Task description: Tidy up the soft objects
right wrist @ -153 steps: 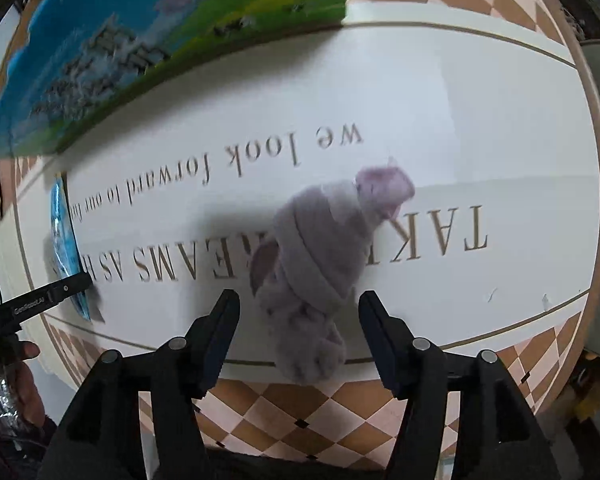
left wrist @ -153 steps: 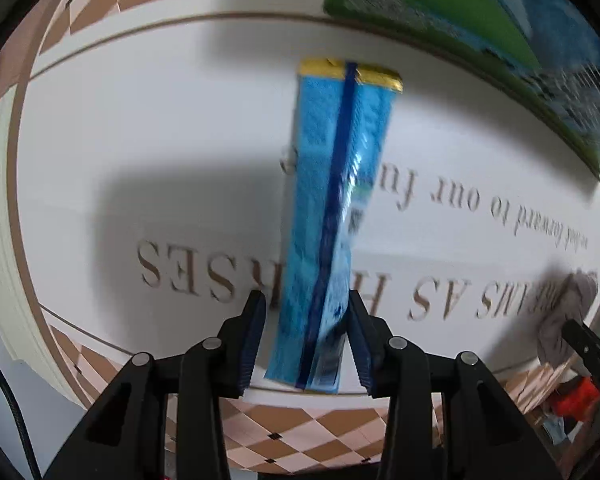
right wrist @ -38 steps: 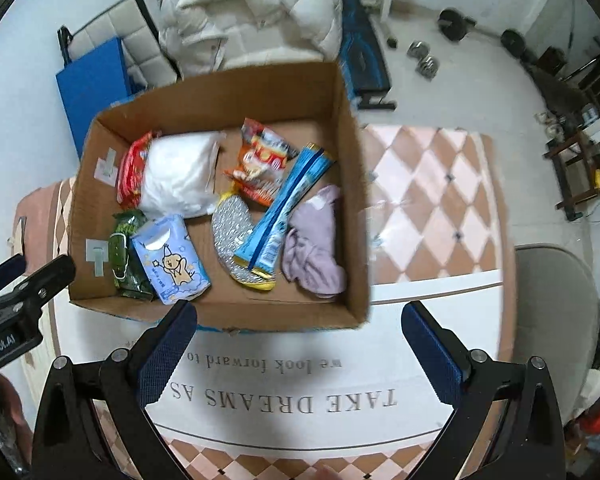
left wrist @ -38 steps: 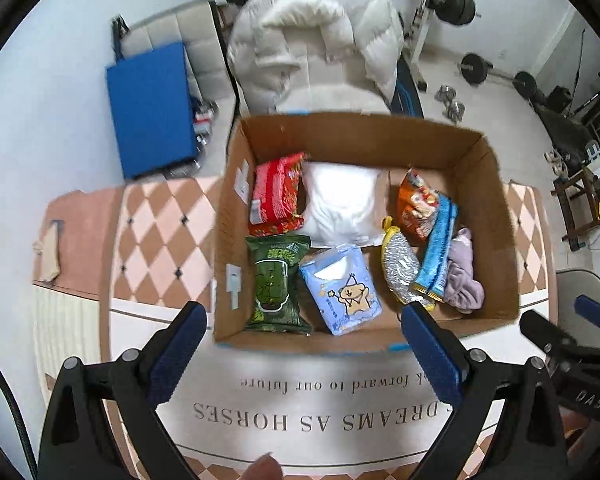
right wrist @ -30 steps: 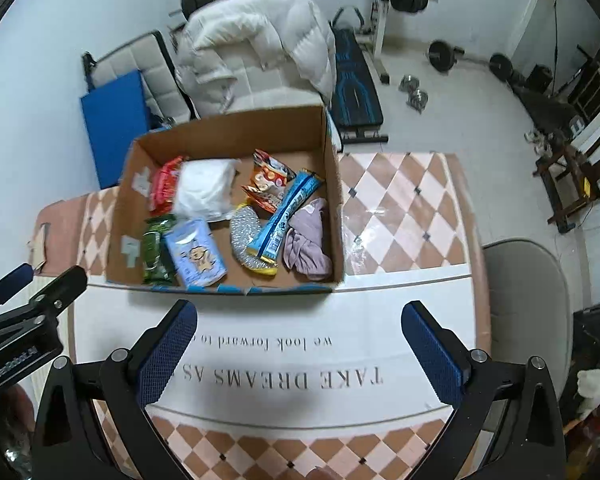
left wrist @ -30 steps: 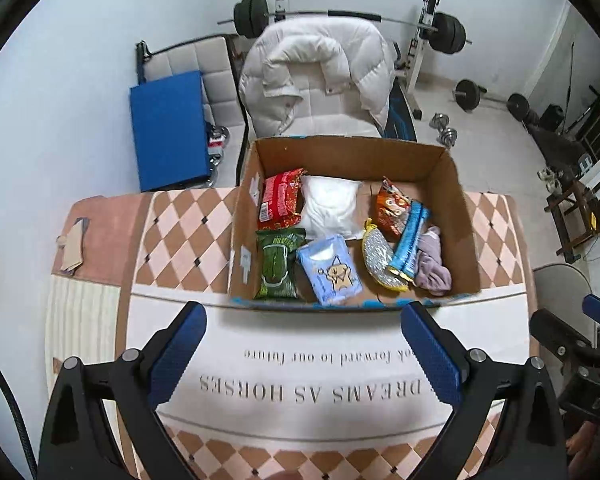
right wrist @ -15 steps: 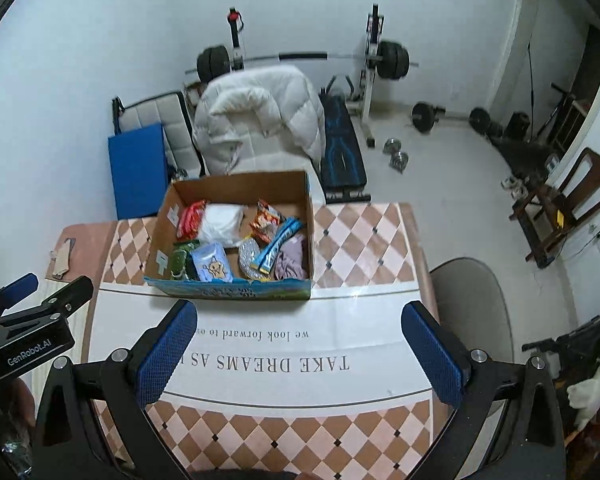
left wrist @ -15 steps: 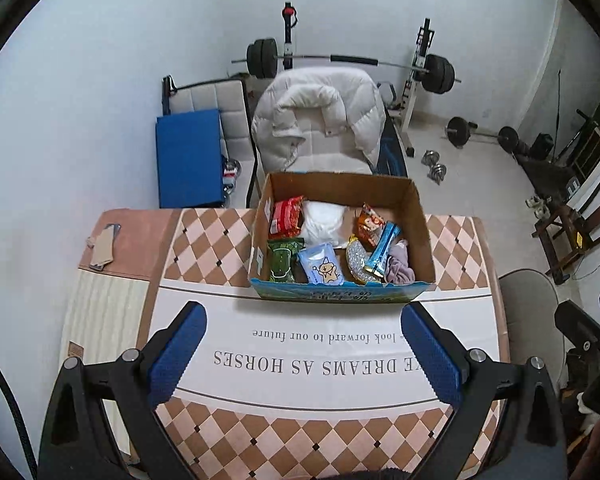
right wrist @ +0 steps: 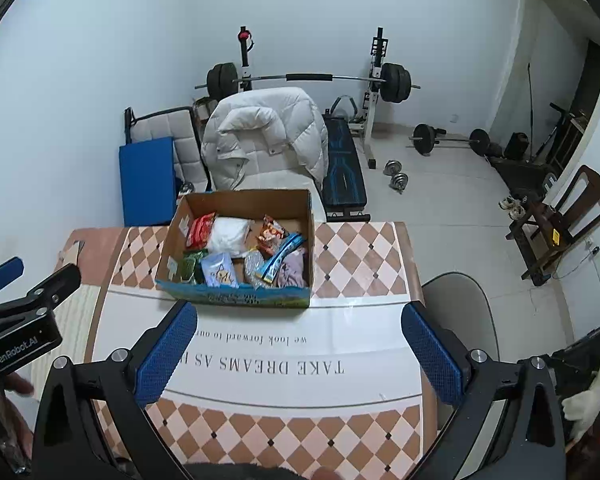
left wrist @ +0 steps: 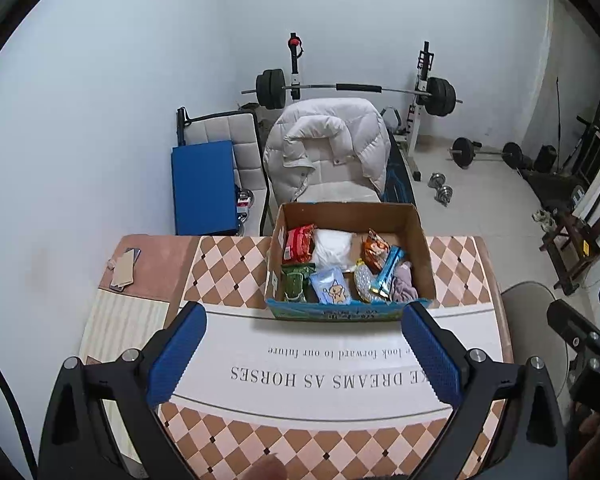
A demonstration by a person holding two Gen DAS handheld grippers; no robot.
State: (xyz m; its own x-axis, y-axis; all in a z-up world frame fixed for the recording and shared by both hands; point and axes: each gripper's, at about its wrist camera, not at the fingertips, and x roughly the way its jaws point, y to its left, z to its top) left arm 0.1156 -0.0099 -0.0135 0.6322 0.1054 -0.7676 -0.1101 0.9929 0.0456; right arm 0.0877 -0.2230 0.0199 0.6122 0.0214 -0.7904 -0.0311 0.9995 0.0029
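Left gripper (left wrist: 302, 350) raised well above the table (left wrist: 456, 264), jaws spread wide, nothing between them. Right gripper (right wrist: 300, 354) likewise high and pulled back, jaws fully parted and empty. Judged a withdrawn, end-of-job posture: both tools clear of the work, giving a full overview.

Cardboard box (left wrist: 426, 256) standing on the far half of the table, its printed front wall at the edge of the white lettered mat (left wrist: 340, 372). All soft items inside the box; none visible loose on the mat or the checkered cloth. Sorting therefore judged complete or nearly so.

Contents, as seen from the left wrist view:
- red packet (left wrist: 298, 243) at back left, beside a white soft bundle (left wrist: 332, 246);
- green packet (left wrist: 296, 282) at front left, next to a pale blue wipes pack (left wrist: 331, 286) bearing a cartoon figure;
- orange snack bag (left wrist: 374, 250) at back right;
- silvery mesh-textured pouch (left wrist: 362, 282) with a long blue packet (left wrist: 388, 276) lying aslant over it;
- crumpled mauve cloth (left wrist: 404, 286) in the front right corner, touching the blue packet.

Items packed close, mostly flat, none overhanging the rim. Placement by the walls and in rows appears intended to keep limp goods from sliding.

White padded jacket (left wrist: 328, 152) draped over a seat behind the table.
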